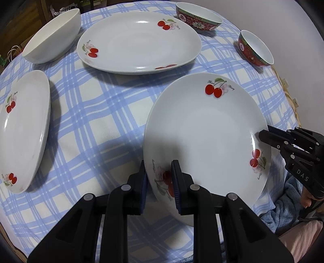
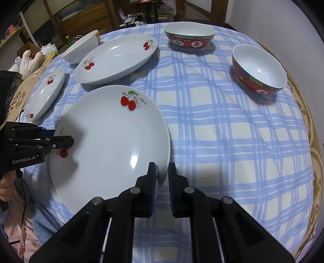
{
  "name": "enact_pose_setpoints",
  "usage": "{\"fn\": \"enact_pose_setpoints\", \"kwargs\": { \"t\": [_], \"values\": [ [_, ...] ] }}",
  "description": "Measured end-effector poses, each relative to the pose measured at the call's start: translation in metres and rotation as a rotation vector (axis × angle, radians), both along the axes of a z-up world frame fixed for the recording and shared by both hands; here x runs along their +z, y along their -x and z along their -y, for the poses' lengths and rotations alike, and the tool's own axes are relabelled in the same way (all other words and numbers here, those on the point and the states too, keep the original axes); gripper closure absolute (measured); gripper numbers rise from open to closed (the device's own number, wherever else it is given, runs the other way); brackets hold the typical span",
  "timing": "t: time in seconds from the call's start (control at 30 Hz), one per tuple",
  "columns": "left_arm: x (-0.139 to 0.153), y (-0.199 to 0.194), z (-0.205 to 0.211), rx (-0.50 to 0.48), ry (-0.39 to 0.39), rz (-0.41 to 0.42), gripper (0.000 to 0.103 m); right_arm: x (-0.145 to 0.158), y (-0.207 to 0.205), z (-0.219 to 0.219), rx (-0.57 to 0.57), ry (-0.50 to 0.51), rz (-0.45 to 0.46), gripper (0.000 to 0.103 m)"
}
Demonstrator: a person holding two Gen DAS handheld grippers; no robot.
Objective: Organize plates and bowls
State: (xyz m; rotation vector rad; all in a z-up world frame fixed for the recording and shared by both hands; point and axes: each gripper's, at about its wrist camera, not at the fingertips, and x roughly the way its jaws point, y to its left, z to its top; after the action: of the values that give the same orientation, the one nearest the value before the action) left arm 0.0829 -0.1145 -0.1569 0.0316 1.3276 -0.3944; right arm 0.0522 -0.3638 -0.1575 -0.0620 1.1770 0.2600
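A white plate with cherry prints (image 1: 206, 129) (image 2: 109, 141) sits nearest me, its edge raised a little over its shadow on the blue checked cloth (image 1: 101, 113). My left gripper (image 1: 159, 168) (image 2: 69, 141) is shut on its left rim. My right gripper (image 2: 162, 168) (image 1: 262, 136) is shut on the opposite rim. Behind it lies a larger cherry plate (image 1: 139, 40) (image 2: 117, 58), and a third cherry plate (image 1: 24, 129) (image 2: 46, 93) is at the left. A plain white bowl (image 1: 54, 34) (image 2: 83, 47) stands at the back left, with two red patterned bowls (image 1: 198, 18) (image 1: 255, 48) (image 2: 189, 36) (image 2: 259, 70) at the back right.
The round table's rim (image 2: 309, 125) curves close on the right. A person's hand (image 1: 309, 200) and blue and pink clothing (image 1: 283, 214) are at the near edge. Soft toys (image 2: 30, 60) and dark shelves (image 2: 60, 18) stand beyond the table's far left.
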Motion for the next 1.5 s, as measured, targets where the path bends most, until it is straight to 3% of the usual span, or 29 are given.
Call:
{"fn": "enact_pose_setpoints", "kwargs": {
  "t": [0.37,0.67,0.9,1.0,1.17,1.5],
  "values": [
    [0.006,0.003,-0.005,0.0,-0.028,0.029,0.081,0.007,0.0,0.002,-0.004,0.044,0.022,0.088],
    [0.014,0.001,-0.021,0.011,-0.033,0.03,0.068,0.021,-0.002,0.01,-0.059,0.065,0.083,0.042],
    [0.037,0.001,-0.04,0.037,-0.076,0.083,0.04,0.041,-0.012,0.0,-0.066,0.057,0.153,0.017],
    [0.047,-0.005,-0.054,0.074,-0.096,0.094,0.023,0.052,-0.016,-0.006,-0.066,0.052,0.188,0.014],
    [0.064,-0.017,-0.074,0.147,-0.125,0.165,0.015,0.07,-0.022,-0.015,-0.072,0.046,0.248,0.011],
    [0.095,-0.06,-0.084,0.174,-0.088,0.209,0.015,0.092,-0.045,-0.019,-0.126,0.042,0.315,0.01]
  ]
}}
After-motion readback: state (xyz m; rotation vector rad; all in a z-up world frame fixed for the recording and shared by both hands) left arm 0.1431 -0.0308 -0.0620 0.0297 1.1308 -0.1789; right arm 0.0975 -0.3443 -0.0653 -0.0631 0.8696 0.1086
